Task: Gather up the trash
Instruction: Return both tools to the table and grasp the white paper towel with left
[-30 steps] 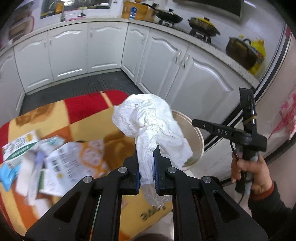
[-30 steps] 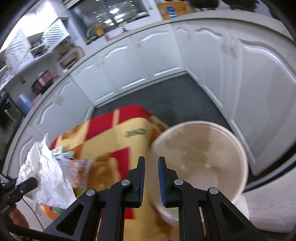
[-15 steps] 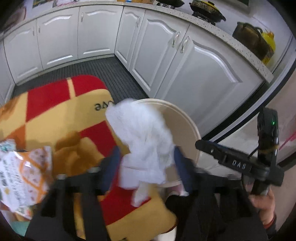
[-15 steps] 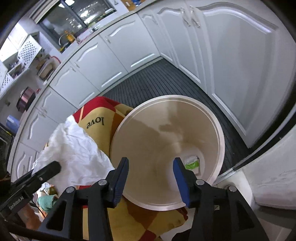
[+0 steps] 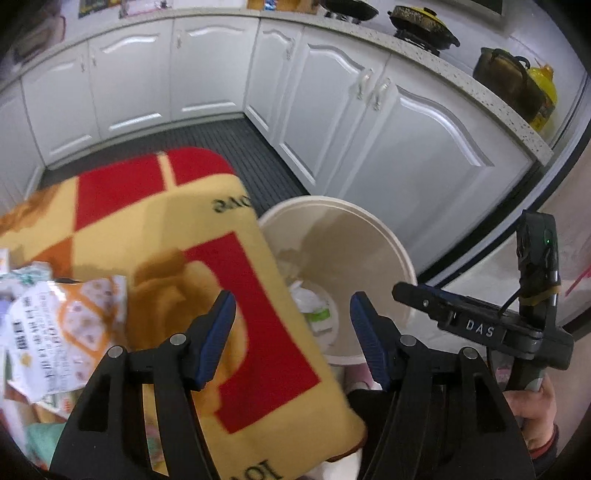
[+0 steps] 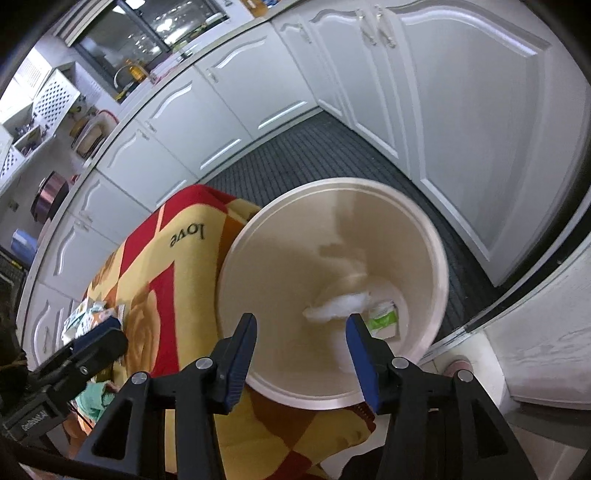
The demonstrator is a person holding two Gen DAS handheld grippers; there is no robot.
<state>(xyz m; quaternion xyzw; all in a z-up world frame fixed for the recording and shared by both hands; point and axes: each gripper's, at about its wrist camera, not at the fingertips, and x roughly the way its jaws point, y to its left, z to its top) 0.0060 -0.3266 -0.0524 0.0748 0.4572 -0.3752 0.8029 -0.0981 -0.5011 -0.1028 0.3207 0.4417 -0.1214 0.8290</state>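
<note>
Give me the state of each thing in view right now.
Left gripper: open, empty.
Right gripper: open, empty.
Bin: upright, uncovered, trash at the bottom.
White wad: inside the bin.
Green carton: lying on the bin floor.
Wrappers: still on the blanket.
Cabinet doors: closed.

Place: a home kitchen, no doubt about it.
Cabinets: white panelled cabinet doors (image 5: 388,122) wrap the room in an L, filling the top half of the left wrist view.
Counter: a speckled worktop (image 5: 436,70) runs above them, upper right.
Cookware: dark pots (image 5: 424,26) sit on a burner, top right.
Sink side: a curved tap (image 6: 123,75) at the upper left of the right wrist view.
Floor: dark ribbed matting (image 6: 332,155).
Household touches: a red-and-yellow blanket (image 5: 147,229) and a cream bin (image 6: 436,258).
</note>
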